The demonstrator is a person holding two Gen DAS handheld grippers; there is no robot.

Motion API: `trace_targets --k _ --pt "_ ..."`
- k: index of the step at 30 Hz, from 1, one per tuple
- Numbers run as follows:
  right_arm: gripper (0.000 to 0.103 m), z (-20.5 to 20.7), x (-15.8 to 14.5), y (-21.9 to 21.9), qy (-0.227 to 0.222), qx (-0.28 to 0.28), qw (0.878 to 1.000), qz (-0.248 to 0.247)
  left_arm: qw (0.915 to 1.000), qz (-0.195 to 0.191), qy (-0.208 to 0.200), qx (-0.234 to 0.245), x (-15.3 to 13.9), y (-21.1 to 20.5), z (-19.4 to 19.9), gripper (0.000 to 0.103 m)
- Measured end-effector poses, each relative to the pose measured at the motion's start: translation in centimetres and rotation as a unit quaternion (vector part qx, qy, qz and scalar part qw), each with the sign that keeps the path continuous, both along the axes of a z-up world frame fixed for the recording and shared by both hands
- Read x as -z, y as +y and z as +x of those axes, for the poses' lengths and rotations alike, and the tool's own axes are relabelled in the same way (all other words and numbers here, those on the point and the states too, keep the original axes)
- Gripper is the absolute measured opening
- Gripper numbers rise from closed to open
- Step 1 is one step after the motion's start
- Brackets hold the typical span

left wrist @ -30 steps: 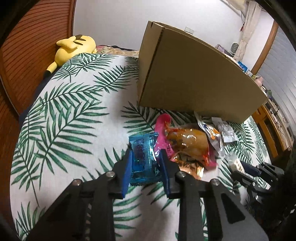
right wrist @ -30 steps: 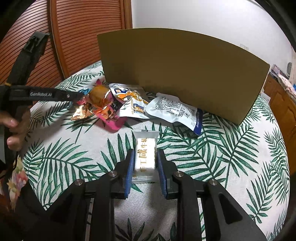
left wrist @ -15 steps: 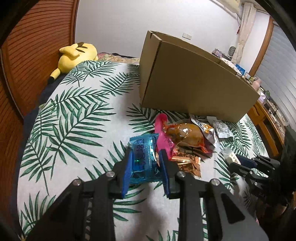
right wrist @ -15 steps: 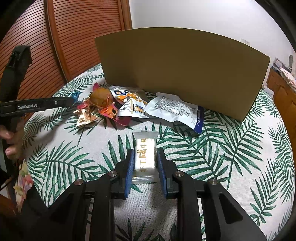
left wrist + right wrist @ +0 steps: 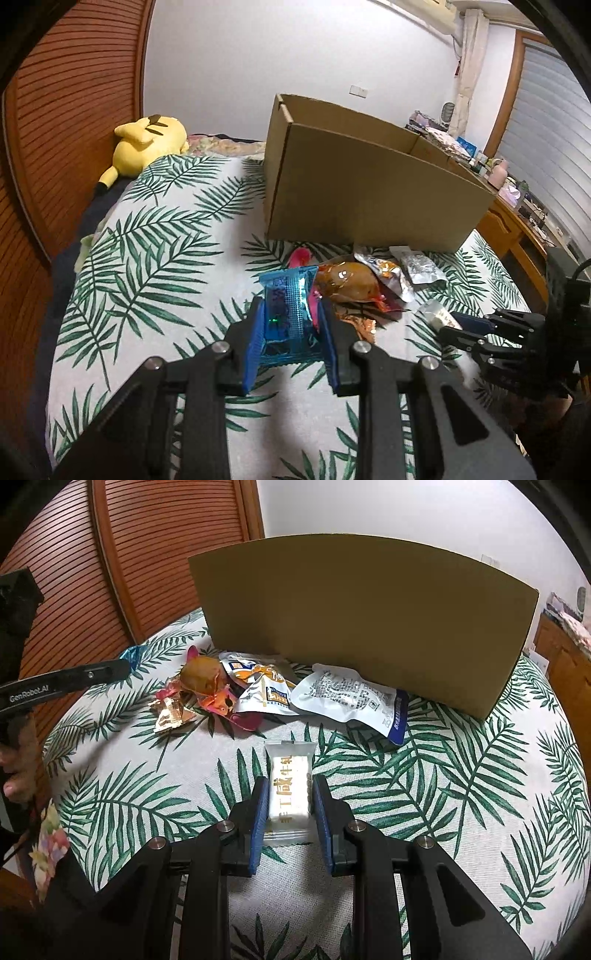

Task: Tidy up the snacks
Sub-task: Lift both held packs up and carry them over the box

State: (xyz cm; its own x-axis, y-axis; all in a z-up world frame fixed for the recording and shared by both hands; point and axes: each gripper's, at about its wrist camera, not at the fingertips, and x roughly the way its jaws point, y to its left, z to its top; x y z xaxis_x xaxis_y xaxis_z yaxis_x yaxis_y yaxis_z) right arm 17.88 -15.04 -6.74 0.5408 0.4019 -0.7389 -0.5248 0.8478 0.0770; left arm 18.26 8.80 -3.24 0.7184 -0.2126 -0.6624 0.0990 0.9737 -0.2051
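Left wrist: my left gripper [image 5: 291, 334] pinches a crinkly blue foil snack packet [image 5: 287, 314], lifted for the open brown cardboard box [image 5: 369, 192] behind. Right wrist: my right gripper [image 5: 290, 805] clamps a white wrapped candy bar [image 5: 289, 792] over the palm-leaf bedspread [image 5: 461, 775], probably box-bound.

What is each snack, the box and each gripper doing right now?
Left hand-held gripper: shut on blue snack packet, lifted.
Right hand-held gripper: shut on white candy packet, lifted.
Cardboard box: open on top, standing on the bed.
White pouch: lying flat by the box.
Orange snack bag: lying in the pile.
Gold wrapper: crumpled, on the bed.
Pikachu plush: lying on its side.
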Motion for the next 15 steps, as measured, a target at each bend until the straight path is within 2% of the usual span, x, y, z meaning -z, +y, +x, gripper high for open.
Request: trace_targets --k 15 --pt "0.021 -1.6 -2.8 -2.0 -0.037 0.007 0.999 0.019 0.9986 0.009 -0.023 0.047 -1.5 -4.1 0.4 0.026"
